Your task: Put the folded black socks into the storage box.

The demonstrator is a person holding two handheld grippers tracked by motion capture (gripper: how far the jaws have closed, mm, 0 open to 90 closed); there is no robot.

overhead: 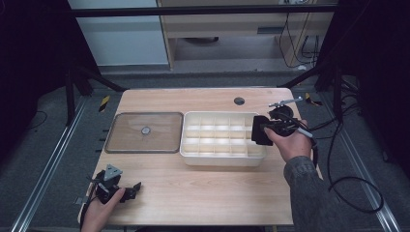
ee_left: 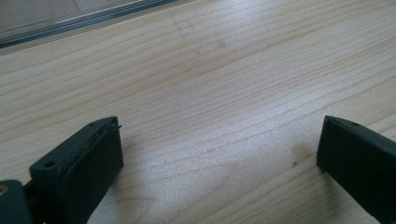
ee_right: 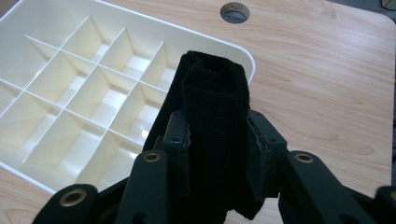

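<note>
A white tray (overhead: 220,160) divided into several empty compartments stands in the middle of the wooden table. My right gripper (overhead: 269,128) hovers over the tray's right end, shut on a folded black fabric strap (overhead: 260,130). In the right gripper view the strap (ee_right: 215,79) stands up between the jaws of the gripper (ee_right: 219,133), above the tray's corner (ee_right: 244,54). My left gripper (overhead: 134,189) rests low at the table's front left, open, with nothing in it. In the left gripper view the gripper (ee_left: 219,144) has bare wood between its jaws.
A clear flat lid (overhead: 126,133) with a small knob lies left of the tray; its edge (ee_left: 70,21) shows in the left gripper view. A round cable hole (overhead: 239,101) sits at the back of the table. Cables trail off the right edge.
</note>
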